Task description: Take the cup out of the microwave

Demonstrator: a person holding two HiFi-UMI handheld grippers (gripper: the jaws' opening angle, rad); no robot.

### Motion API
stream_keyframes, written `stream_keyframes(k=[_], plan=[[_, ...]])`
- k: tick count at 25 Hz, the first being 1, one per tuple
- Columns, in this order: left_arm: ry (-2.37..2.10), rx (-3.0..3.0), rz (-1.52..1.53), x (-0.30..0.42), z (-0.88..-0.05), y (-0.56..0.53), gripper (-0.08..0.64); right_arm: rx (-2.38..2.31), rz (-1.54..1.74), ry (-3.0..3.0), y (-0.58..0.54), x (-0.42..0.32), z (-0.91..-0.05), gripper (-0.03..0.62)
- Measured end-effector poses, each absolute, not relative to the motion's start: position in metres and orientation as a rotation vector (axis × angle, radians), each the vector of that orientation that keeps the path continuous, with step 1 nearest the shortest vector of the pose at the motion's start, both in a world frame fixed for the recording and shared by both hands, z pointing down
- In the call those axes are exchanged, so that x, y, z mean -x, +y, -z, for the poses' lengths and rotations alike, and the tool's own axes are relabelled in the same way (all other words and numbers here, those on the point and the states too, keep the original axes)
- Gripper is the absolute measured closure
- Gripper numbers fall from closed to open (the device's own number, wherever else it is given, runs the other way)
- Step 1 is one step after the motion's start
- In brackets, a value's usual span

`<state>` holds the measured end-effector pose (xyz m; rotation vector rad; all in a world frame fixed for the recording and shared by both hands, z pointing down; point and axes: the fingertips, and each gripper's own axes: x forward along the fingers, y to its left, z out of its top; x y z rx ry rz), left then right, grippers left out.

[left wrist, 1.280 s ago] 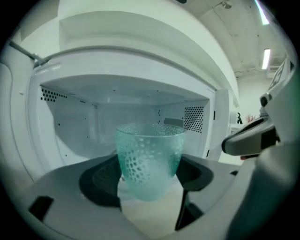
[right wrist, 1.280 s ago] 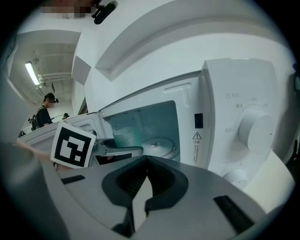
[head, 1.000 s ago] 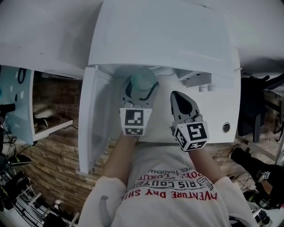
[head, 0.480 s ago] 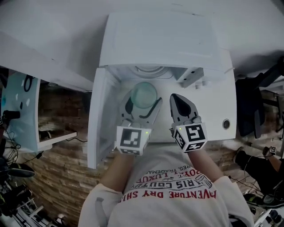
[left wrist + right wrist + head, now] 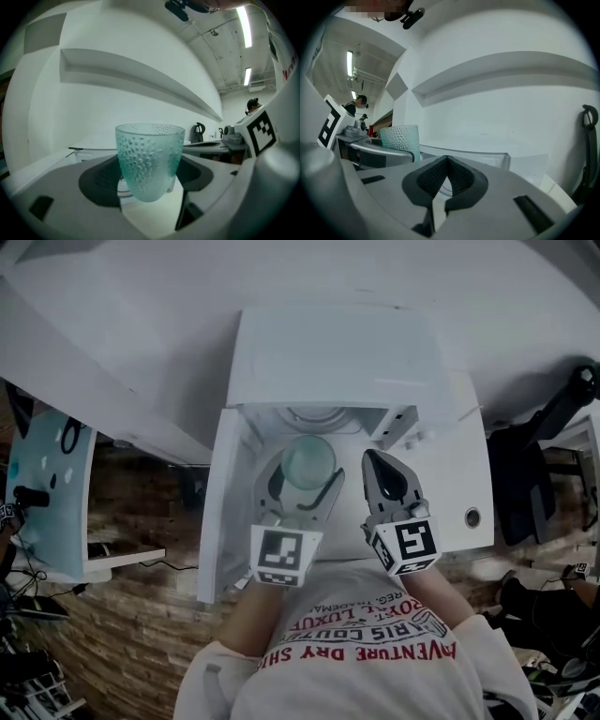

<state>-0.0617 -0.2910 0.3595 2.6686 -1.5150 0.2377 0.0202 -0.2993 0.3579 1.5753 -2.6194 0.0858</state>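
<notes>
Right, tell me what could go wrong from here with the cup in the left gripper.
1. The left gripper holds the cup by its narrowing lower part only; it may tip or slip out.
2. The open microwave door stands just left of that gripper; a leftward swing could knock the cup against it.
3. The right gripper, shut and empty, hangs close beside the cup and could bump it.
</notes>
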Motion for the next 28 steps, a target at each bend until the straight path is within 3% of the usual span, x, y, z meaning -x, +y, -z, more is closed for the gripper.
stream_keyframes(k=[28], plan=[[-1.552, -2.617, -0.262, 0.06, -0.365, -0.31, 0.199, -1.524, -0.124, -2.588, -0.306, -0.023, -0.37, 0.581]])
